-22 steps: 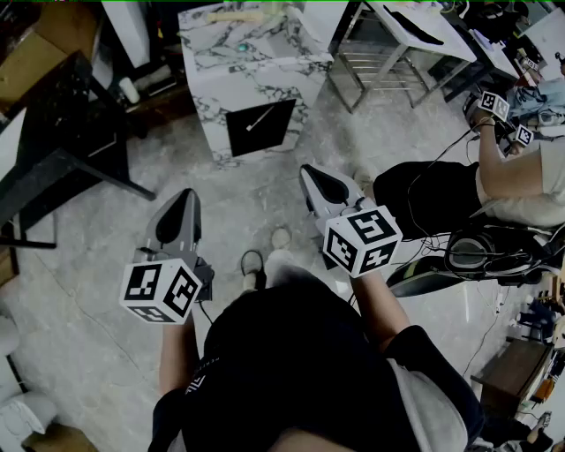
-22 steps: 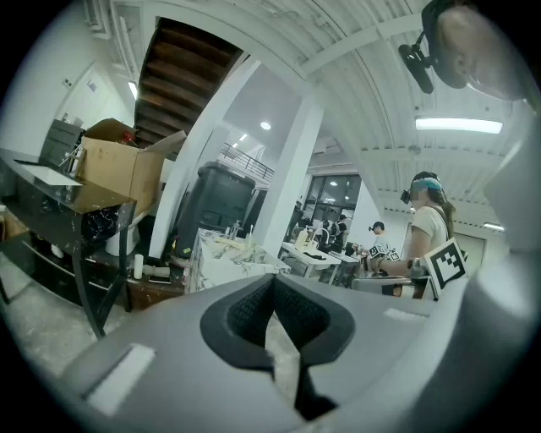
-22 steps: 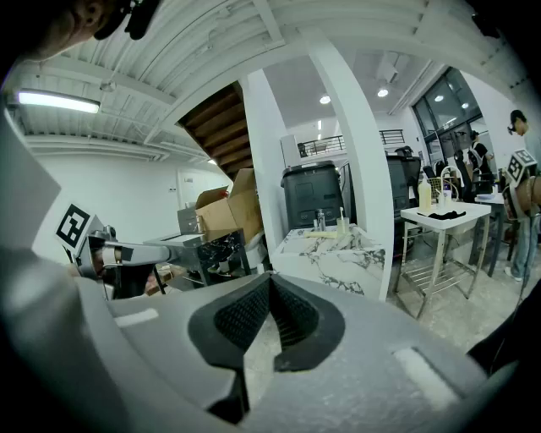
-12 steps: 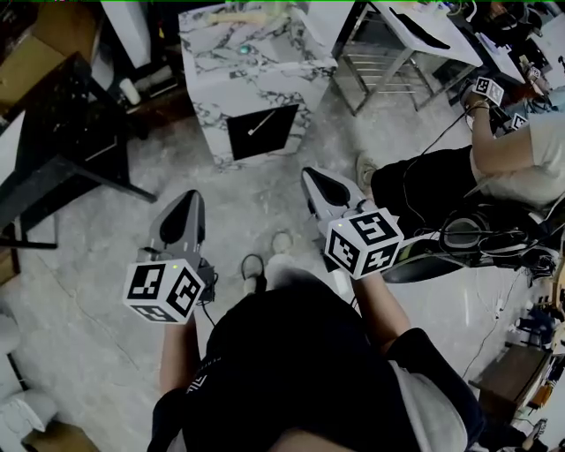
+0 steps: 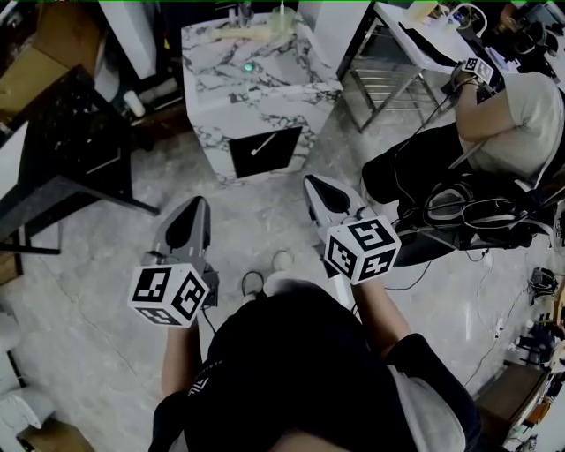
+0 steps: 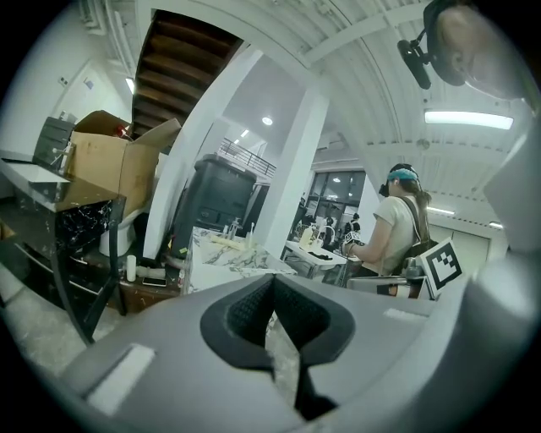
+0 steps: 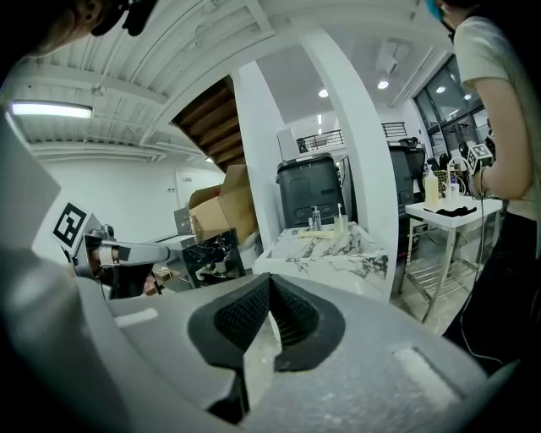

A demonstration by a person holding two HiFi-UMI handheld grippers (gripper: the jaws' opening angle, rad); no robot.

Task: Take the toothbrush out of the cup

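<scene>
A pale cup (image 7: 341,227) with a toothbrush (image 7: 340,211) standing in it sits at the far end of a marble-topped counter (image 5: 256,79), next to a small pump bottle (image 7: 314,218). In the head view the cup (image 5: 282,19) is tiny at the top edge. Both grippers hang over the floor, well short of the counter. My left gripper (image 5: 196,205) is shut with nothing in it, its tips meeting in the left gripper view (image 6: 272,283). My right gripper (image 5: 311,181) is also shut and empty, its pads together in the right gripper view (image 7: 270,283).
A black rack (image 5: 62,132) and a cardboard box (image 5: 35,62) stand at the left. A seated person (image 5: 494,115) works at a white table (image 5: 424,35) on the right, with cables and headphones (image 5: 468,212) on the floor. Grey tiled floor lies between me and the counter.
The marble counter has slid lower and nearer in the head view, and the seated person sits higher in the frame. Both grippers stay shut, held side by side.
</scene>
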